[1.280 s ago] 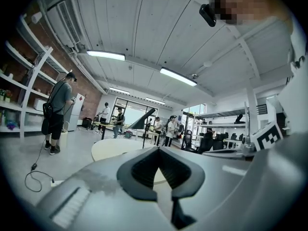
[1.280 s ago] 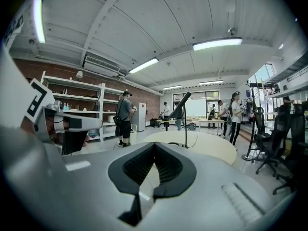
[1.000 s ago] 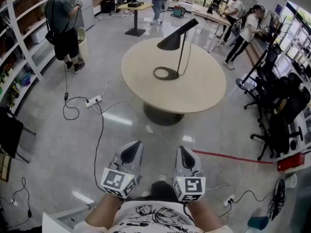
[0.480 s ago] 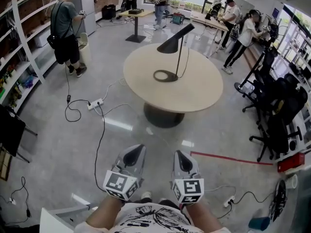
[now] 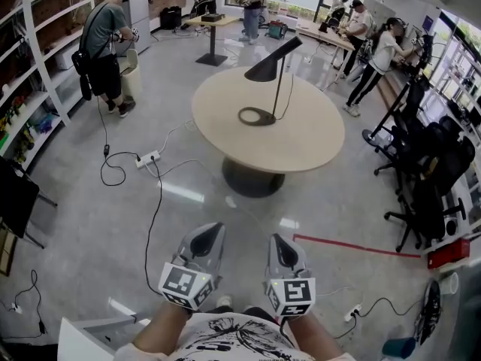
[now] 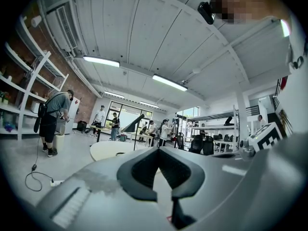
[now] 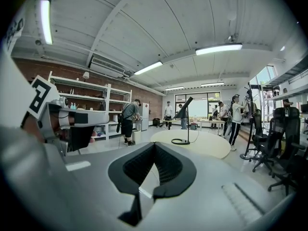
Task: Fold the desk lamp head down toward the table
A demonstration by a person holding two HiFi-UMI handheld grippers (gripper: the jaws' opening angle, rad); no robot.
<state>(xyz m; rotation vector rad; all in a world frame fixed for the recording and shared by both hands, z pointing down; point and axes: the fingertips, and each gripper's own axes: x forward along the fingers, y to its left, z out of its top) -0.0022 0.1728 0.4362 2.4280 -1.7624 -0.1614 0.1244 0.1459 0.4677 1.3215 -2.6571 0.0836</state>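
On table (image 5: 308, 141): lamp head (image 5: 267, 68) slants down-left, stem vert

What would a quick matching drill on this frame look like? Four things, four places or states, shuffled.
Things
1. power strip
2. left gripper
3. desk lamp
4. red tape line

Places or states
A. standing on the round table
B. on the floor, right of the table
C. held low, jaws shut, empty
D. on the floor, left of the table

Pairs: 1-D, 2-C, 3-A, 4-B
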